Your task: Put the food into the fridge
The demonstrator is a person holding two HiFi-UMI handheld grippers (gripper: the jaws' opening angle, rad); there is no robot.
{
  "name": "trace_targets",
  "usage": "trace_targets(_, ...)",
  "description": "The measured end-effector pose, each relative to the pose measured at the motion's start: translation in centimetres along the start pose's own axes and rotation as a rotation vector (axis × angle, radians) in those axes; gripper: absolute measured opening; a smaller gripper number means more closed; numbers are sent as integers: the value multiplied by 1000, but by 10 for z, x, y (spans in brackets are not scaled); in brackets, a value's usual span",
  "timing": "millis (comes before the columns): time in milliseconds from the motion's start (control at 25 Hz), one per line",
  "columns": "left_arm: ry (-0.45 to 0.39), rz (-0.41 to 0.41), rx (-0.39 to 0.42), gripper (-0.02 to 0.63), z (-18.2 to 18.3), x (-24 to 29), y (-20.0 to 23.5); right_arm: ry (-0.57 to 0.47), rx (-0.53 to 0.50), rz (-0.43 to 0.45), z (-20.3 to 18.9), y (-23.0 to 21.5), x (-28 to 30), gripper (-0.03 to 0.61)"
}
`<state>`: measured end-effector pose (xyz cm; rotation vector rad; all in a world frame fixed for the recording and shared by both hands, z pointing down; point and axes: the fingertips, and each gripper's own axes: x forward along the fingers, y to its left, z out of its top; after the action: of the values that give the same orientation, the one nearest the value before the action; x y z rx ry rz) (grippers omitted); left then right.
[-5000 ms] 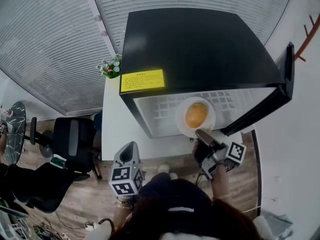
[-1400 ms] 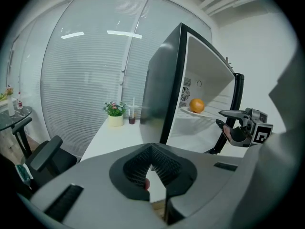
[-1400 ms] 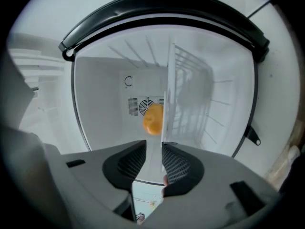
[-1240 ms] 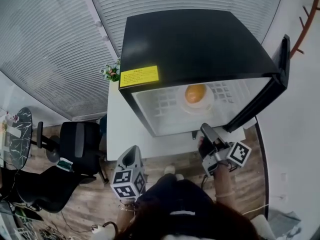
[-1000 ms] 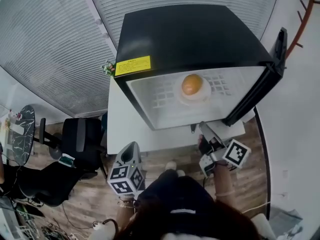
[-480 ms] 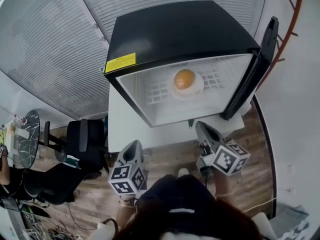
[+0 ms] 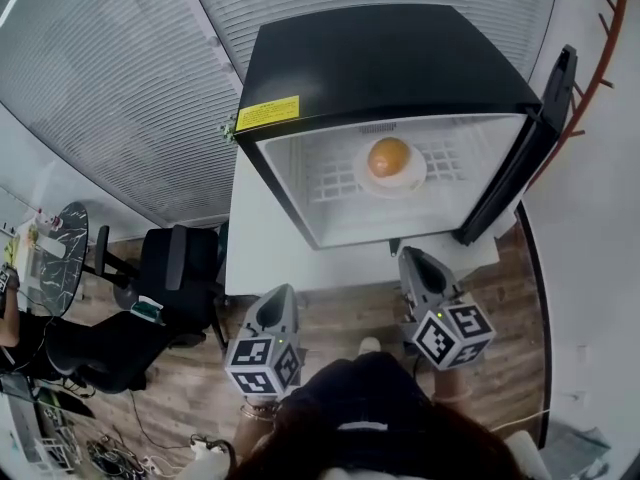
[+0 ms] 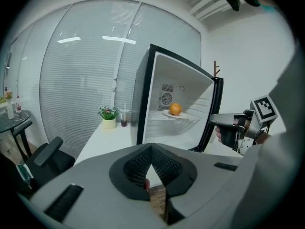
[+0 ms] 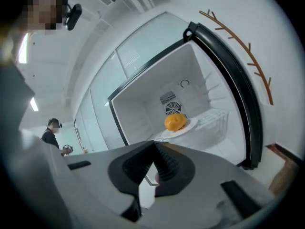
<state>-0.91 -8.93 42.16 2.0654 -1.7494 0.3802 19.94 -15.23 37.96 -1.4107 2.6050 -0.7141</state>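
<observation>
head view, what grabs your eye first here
A bright orange on a white plate, on the shelf inside the open black fridge at centre. Then the yellow label at the fridge top's left corner, and the left gripper and right gripper below it, both shut.

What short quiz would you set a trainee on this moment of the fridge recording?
1. True or false: the door of the black mini fridge stands open.
2. The orange sits on: A) a white plate on the fridge's wire shelf; B) the fridge's top; C) the floor.
3. Fill in: the left claw and the right claw are both ___, with nothing held between them.

Key: 1 true; 2 A; 3 shut.
</observation>
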Motion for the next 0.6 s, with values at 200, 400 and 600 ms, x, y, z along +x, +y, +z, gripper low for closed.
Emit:
trace_targets(200,-15,14,-15,0,-7,-13,1,28,-93,16,-7,13,-1,-5)
trace_targets(400,-36,20,-29,0,-12,-27,-5,35,-115,12,-14,23,-14,-5)
trace_targets(600,-49,33,-45,0,-22,-46,-13,37,-153,4,-15,30,-31,-5)
